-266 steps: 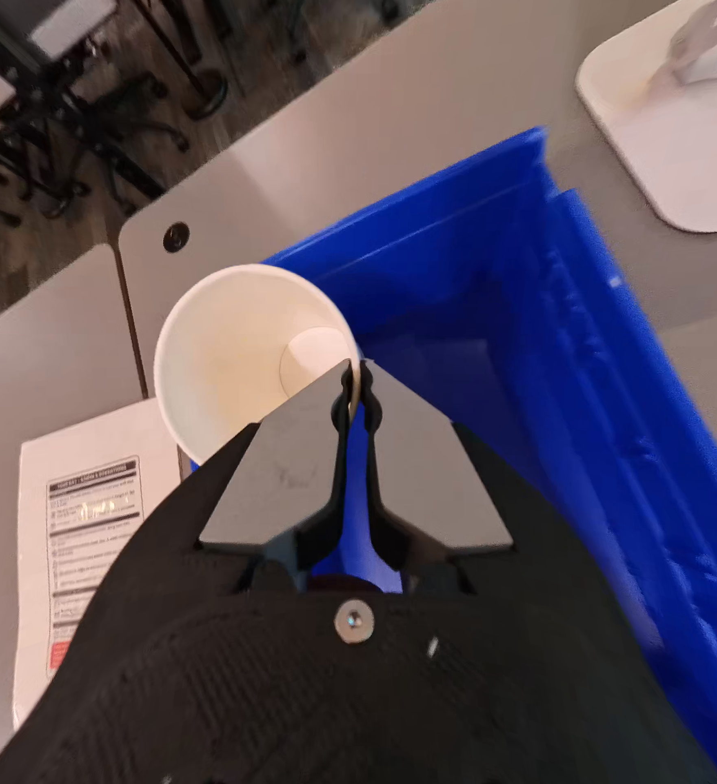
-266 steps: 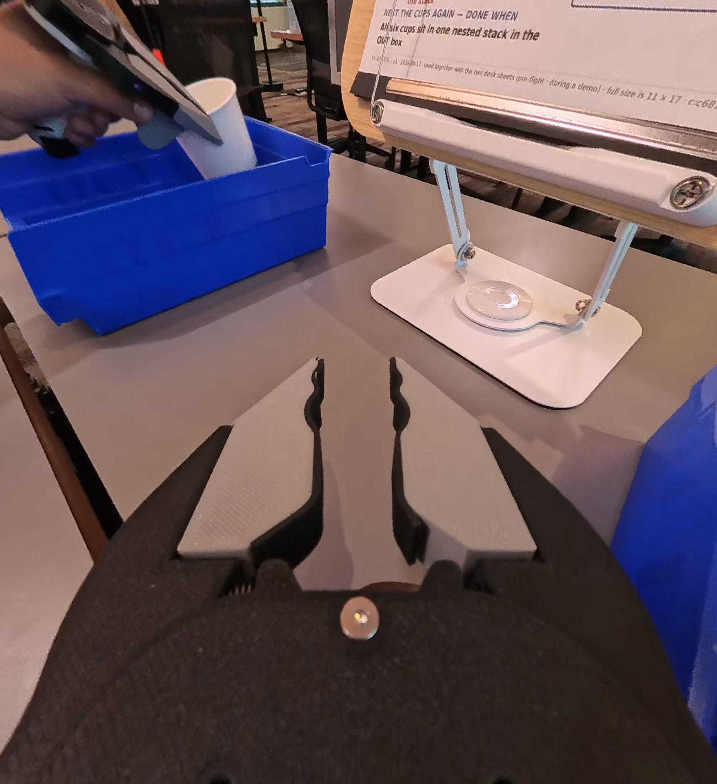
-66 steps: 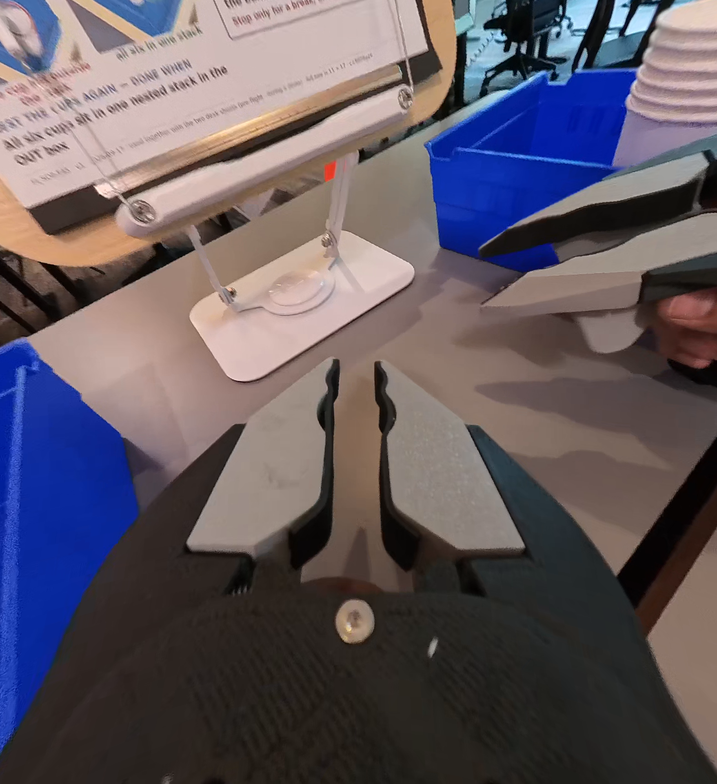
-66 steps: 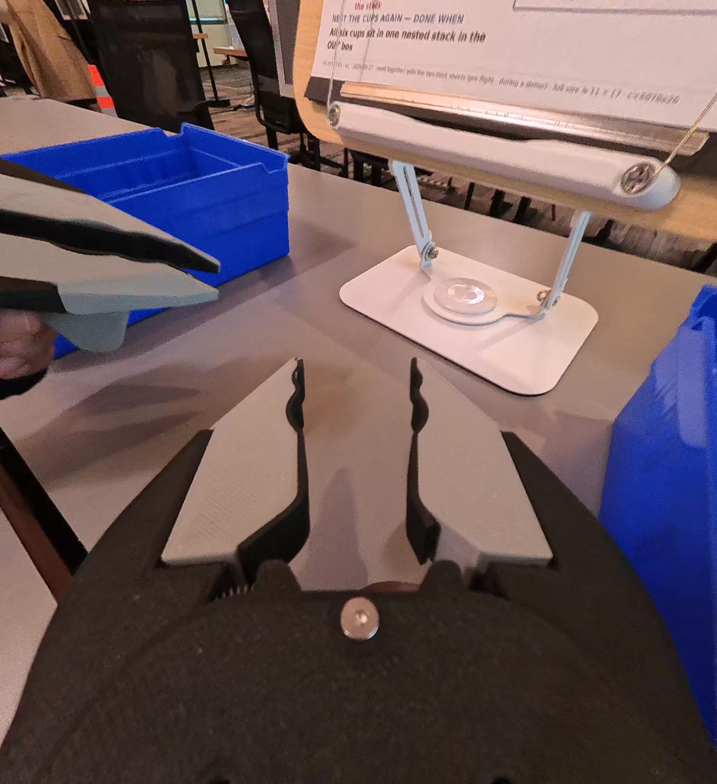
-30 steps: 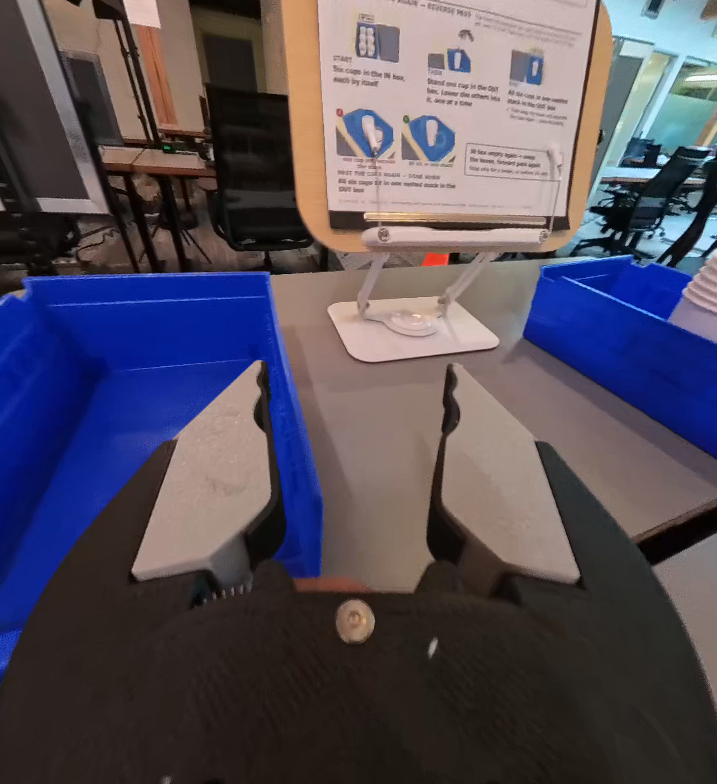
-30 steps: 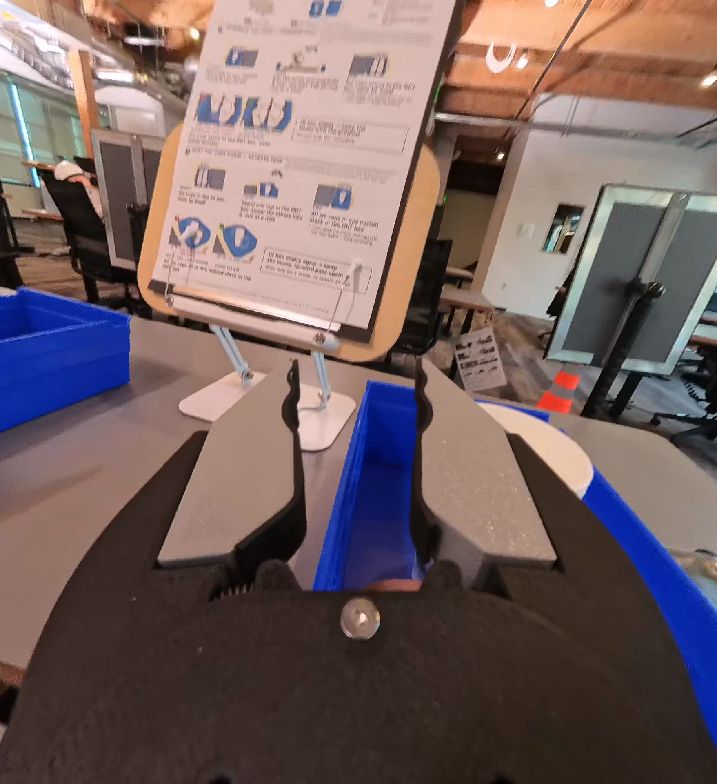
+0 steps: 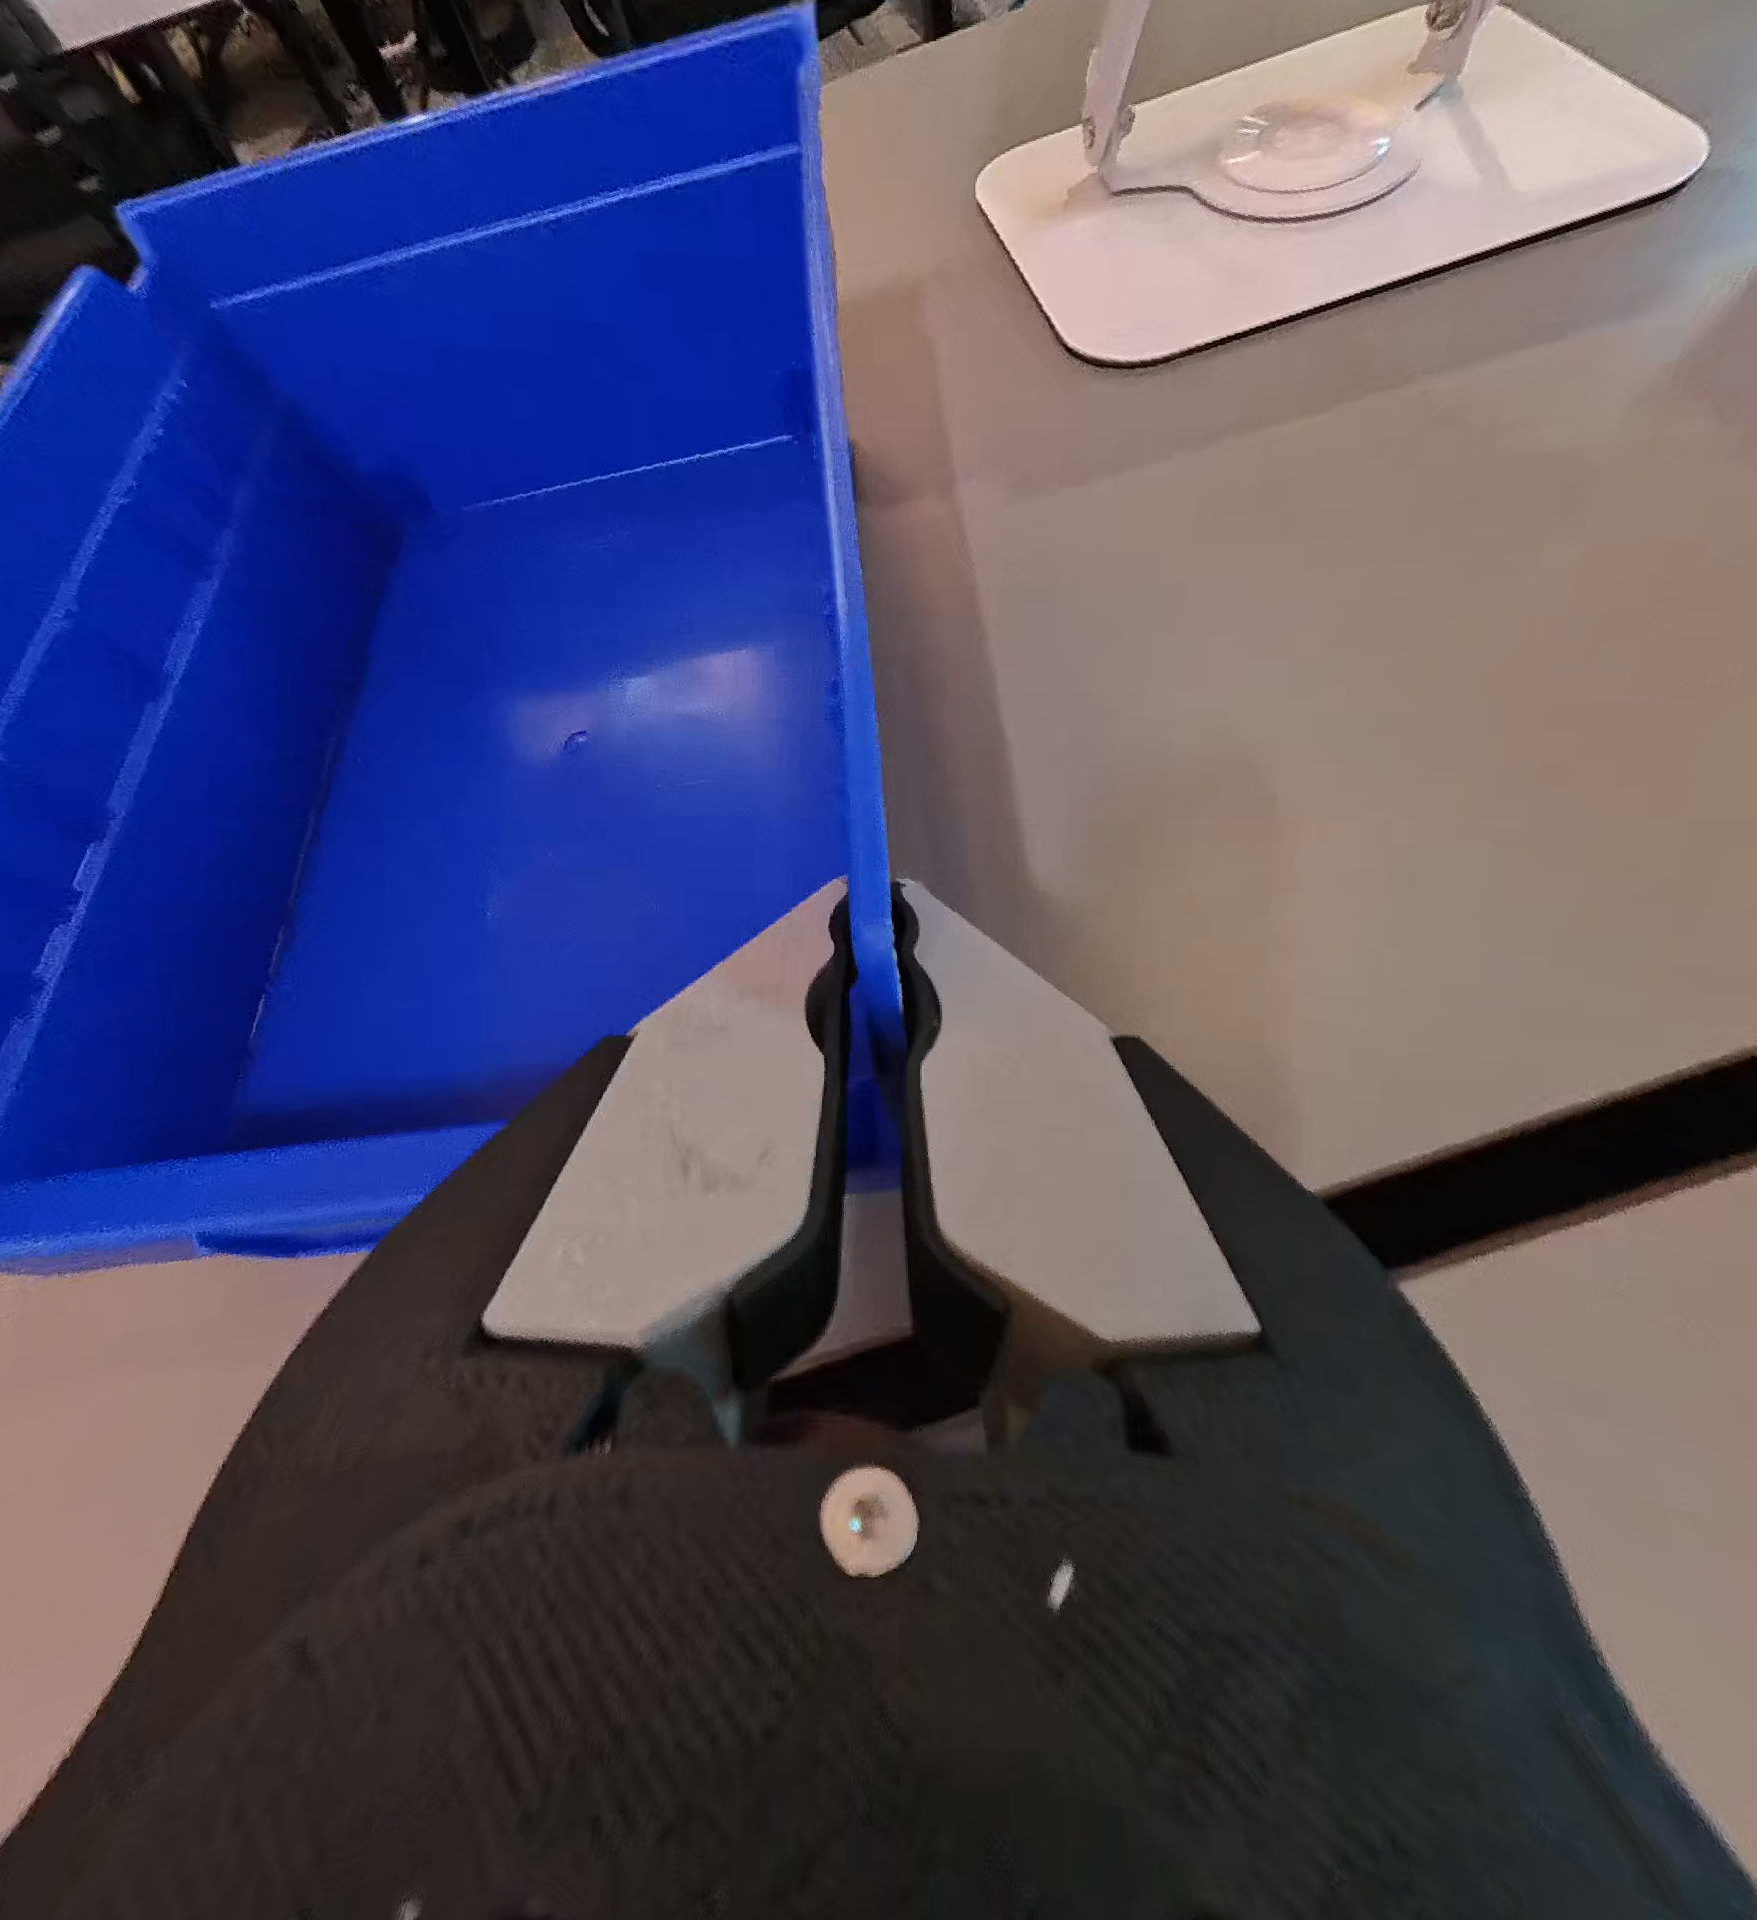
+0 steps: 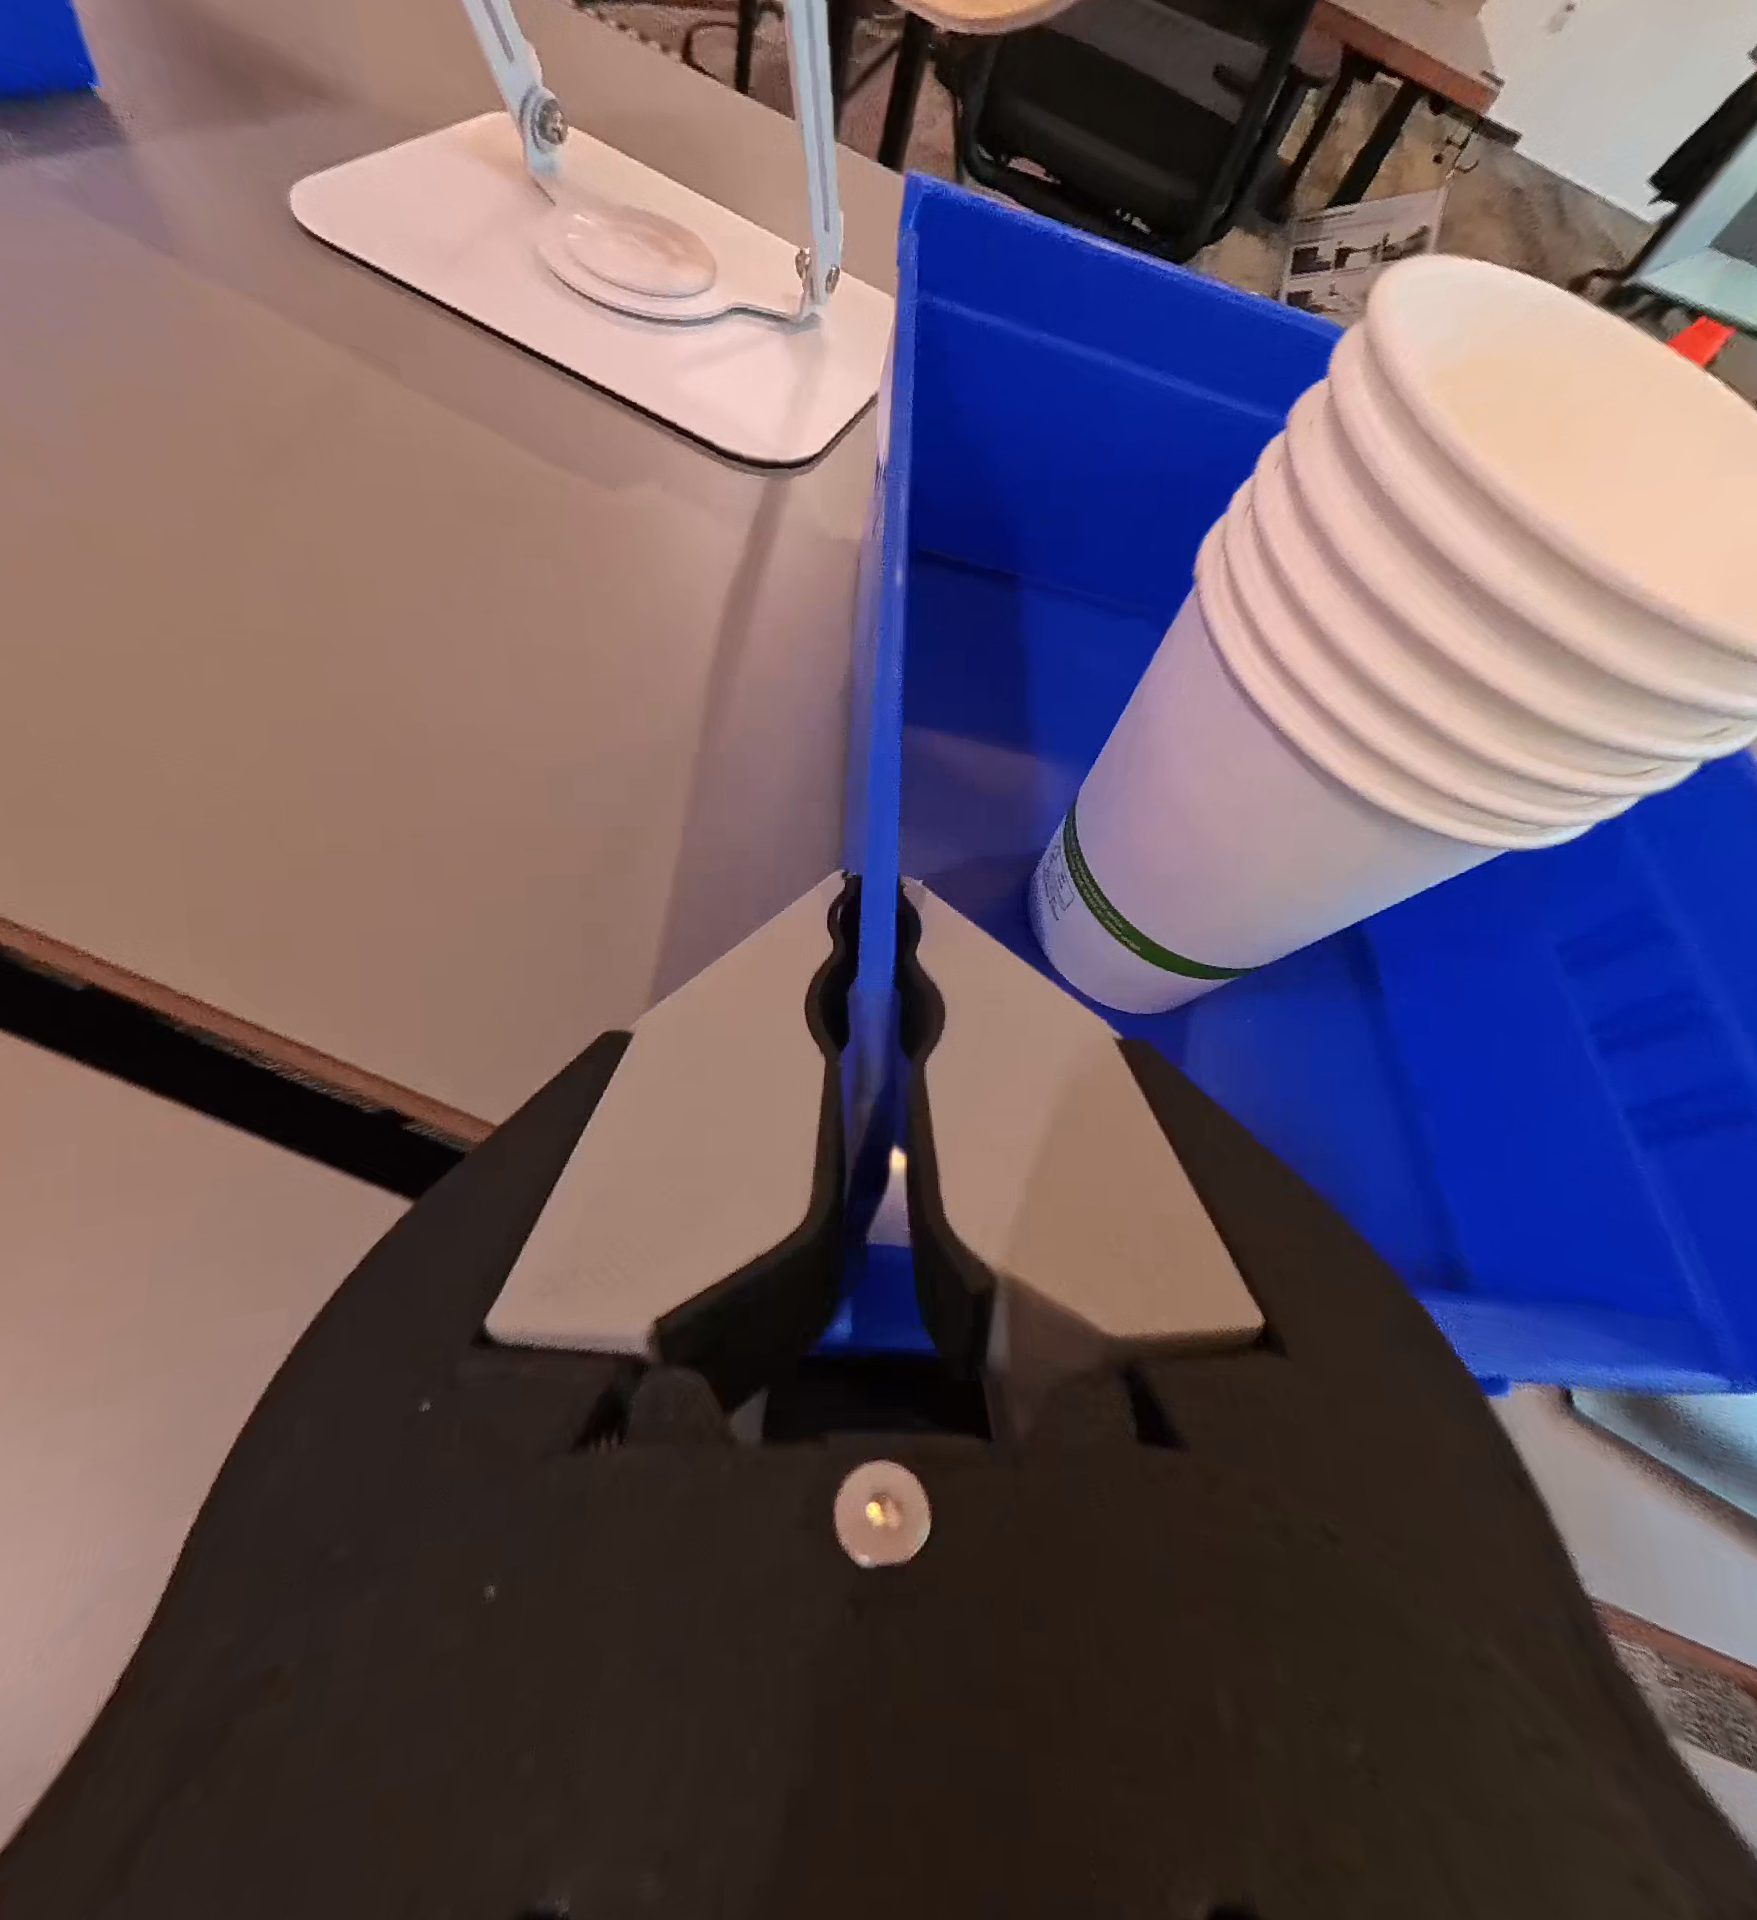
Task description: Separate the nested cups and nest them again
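Observation:
In the left wrist view my left gripper (image 7: 872,914) is shut on the right wall of an empty blue bin (image 7: 838,582) that sits on the grey table. In the right wrist view my right gripper (image 8: 874,909) is shut on the left wall of a second blue bin (image 8: 884,623). A nested stack of several white paper cups (image 8: 1373,665) stands upright inside that bin, just right of my gripper, with a green band near its base. No cups show in the left bin.
A white stand base (image 7: 1341,177) sits on the table behind and between the bins; it also shows in the right wrist view (image 8: 593,281). A dark seam between table tops (image 7: 1580,1153) runs near my grippers. Chairs and desks stand beyond the table. The tips of one gripper are about 45 cm away from the tips of the other.
Both grippers were open and raised a second ago. They have dropped onto the bin walls and closed on them: left on the empty bin, right on the bin with the cup stack.

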Demonstrator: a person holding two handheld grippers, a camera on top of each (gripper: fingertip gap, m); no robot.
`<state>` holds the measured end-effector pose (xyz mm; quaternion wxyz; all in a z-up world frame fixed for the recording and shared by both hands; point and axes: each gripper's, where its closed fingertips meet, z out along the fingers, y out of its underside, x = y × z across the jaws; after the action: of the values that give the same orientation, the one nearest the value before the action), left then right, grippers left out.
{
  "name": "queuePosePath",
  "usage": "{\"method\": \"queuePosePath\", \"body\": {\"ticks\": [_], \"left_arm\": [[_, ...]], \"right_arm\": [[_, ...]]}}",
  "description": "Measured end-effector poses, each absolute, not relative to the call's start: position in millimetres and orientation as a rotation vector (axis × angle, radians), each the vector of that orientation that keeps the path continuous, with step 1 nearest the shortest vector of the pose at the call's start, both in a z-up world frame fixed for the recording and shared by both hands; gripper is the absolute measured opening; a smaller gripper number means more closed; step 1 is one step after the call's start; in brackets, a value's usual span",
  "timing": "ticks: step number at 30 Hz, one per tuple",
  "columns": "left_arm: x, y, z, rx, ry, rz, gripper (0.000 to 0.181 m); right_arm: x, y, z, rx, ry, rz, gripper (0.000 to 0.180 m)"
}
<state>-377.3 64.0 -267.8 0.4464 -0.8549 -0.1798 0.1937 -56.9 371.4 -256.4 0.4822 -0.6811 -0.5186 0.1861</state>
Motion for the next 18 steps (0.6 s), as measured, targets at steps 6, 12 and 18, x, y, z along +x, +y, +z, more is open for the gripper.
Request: {"method": "queuePosePath", "body": {"ticks": [6, 12, 18], "left_arm": [[-371, 34, -254, -2.080, -0.413, 0.441, 0.000], [-357, 6, -223, -2.002, -0.389, 0.335, 0.001], [-344, -29, -185, -1.933, -0.356, 0.324, 0.002]], "right_arm": [[-35, 360, -257, -1.628, -1.320, 0.554, 0.002], [-27, 335, -252, -1.611, -1.407, 0.641, 0.002], [-41, 294, -247, -1.549, -1.483, 0.716, 0.002]]}}
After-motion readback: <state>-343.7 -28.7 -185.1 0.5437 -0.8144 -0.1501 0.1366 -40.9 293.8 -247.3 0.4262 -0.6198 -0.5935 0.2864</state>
